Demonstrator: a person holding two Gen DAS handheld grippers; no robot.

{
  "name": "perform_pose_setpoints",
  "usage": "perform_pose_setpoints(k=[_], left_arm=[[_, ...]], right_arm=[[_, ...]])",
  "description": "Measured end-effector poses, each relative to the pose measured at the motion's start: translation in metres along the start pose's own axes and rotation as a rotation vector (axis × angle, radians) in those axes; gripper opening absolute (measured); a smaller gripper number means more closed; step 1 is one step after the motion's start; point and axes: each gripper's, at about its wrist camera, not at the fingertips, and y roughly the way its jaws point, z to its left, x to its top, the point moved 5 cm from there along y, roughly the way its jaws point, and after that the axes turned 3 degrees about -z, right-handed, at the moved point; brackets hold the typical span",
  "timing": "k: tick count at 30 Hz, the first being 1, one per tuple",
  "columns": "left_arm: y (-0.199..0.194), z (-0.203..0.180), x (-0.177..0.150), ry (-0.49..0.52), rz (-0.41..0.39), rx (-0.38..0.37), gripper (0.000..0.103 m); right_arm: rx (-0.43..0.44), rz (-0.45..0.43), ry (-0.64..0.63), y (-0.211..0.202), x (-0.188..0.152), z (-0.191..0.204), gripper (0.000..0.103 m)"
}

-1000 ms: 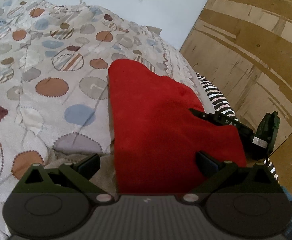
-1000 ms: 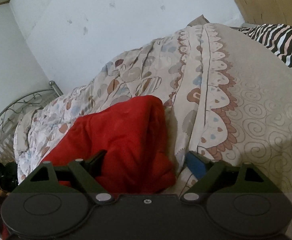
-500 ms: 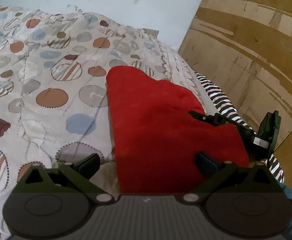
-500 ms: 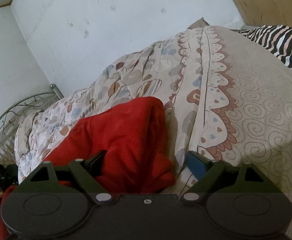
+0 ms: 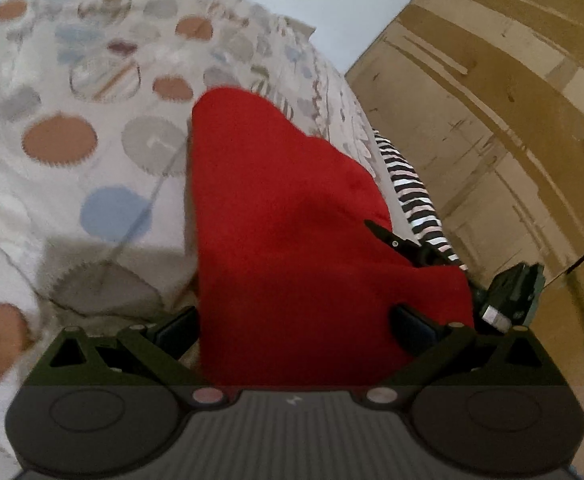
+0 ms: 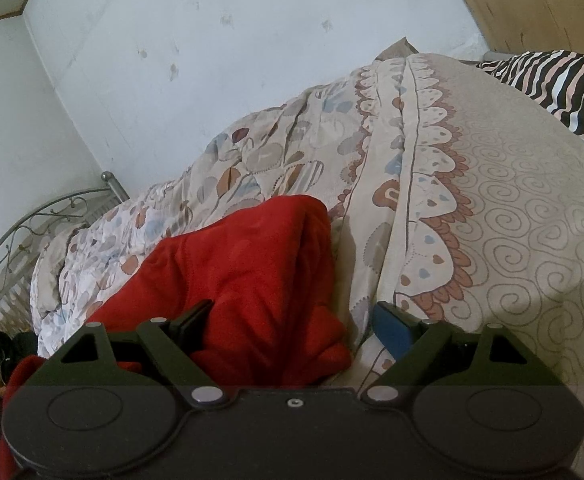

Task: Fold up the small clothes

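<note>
A soft red fleece garment [image 5: 292,240] is spread on the patterned bed quilt [image 5: 92,140]. Both the left gripper [image 5: 296,324] and the right gripper [image 6: 288,320] are held wide open astride its near edge, nothing grasped. A grasp of that edge appears due next, before folding.

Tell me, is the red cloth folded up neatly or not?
Not neatly. The red cloth lies rumpled on the bedspread, with bunched, uneven edges.

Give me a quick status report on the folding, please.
Both hand-held grippers open: left, right. Red garment on the bedspread, between both sets of fingers, ungripped. Nothing in the way.
</note>
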Motion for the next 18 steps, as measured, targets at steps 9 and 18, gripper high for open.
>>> perform_pose_setpoints(k=[9,18], left_arm=[[0.026,0.023,-0.016,-0.178,0.022,-0.170,0.103],[0.030,0.020,-0.010,-0.142,0.073,-0.169,0.103]], right_arm=[[0.005,-0.009,0.002,-0.001,0.000,0.000,0.085],[0.012,0.114,0.039,0.029,0.018,0.003,0.089]])
